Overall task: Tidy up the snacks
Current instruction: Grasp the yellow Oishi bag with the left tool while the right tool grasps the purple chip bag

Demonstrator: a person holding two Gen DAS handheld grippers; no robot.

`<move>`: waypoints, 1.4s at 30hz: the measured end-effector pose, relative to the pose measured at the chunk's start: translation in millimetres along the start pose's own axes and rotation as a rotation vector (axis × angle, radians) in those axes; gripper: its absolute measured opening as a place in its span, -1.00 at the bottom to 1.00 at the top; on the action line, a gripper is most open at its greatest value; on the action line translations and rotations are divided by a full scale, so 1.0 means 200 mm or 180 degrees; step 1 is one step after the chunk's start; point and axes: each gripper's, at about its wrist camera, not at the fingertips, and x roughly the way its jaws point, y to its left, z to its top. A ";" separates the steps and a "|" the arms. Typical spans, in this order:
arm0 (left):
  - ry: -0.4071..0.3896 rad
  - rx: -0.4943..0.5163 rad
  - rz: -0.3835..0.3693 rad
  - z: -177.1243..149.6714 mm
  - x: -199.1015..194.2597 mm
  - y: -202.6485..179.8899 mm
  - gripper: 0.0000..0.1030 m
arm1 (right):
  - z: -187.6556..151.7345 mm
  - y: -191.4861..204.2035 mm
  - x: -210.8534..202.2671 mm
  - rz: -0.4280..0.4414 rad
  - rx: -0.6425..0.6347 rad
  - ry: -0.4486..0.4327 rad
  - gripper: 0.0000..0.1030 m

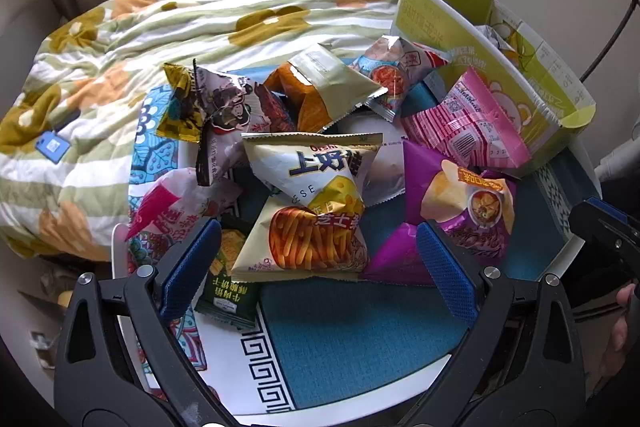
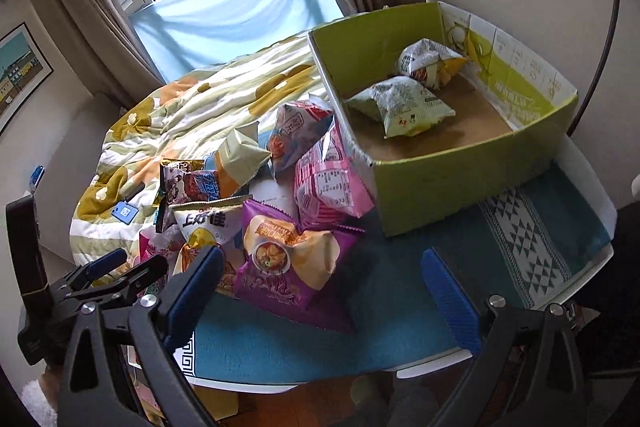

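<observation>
A heap of snack bags lies on a table with a blue patterned cloth (image 1: pixel 352 339). A cream cheese-stick bag (image 1: pixel 312 211) sits just ahead of my open, empty left gripper (image 1: pixel 318 267). A purple chip bag (image 1: pixel 464 211) (image 2: pixel 288 267) and a pink bag (image 1: pixel 468 127) (image 2: pixel 332 183) lie to the right. A green cardboard box (image 2: pixel 460 179) (image 1: pixel 532 75) holds two pale snack bags (image 2: pixel 404 107). My right gripper (image 2: pixel 320 291) is open and empty above the cloth, right of the purple bag. The left gripper also shows in the right wrist view (image 2: pixel 120 267).
A bed with a flowered quilt (image 1: pixel 140 39) lies behind the table, with a window and curtains beyond. A small dark green packet (image 1: pixel 228 291) lies at the cloth's left edge. The table's white edge (image 2: pixel 596 195) runs along the right.
</observation>
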 end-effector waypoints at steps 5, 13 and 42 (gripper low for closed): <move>0.0063 0.0018 0.0016 0.02 0.15 0.02 0.82 | -0.08 0.03 0.15 0.0039 -0.0020 0.0189 0.92; 0.0300 0.0127 0.0027 0.01 0.31 0.03 0.55 | -0.12 0.05 0.38 0.0177 0.0122 0.0442 0.92; 0.0471 0.0205 0.0175 -0.07 0.28 0.04 0.03 | -0.08 0.10 0.59 0.0296 0.0232 0.0777 0.43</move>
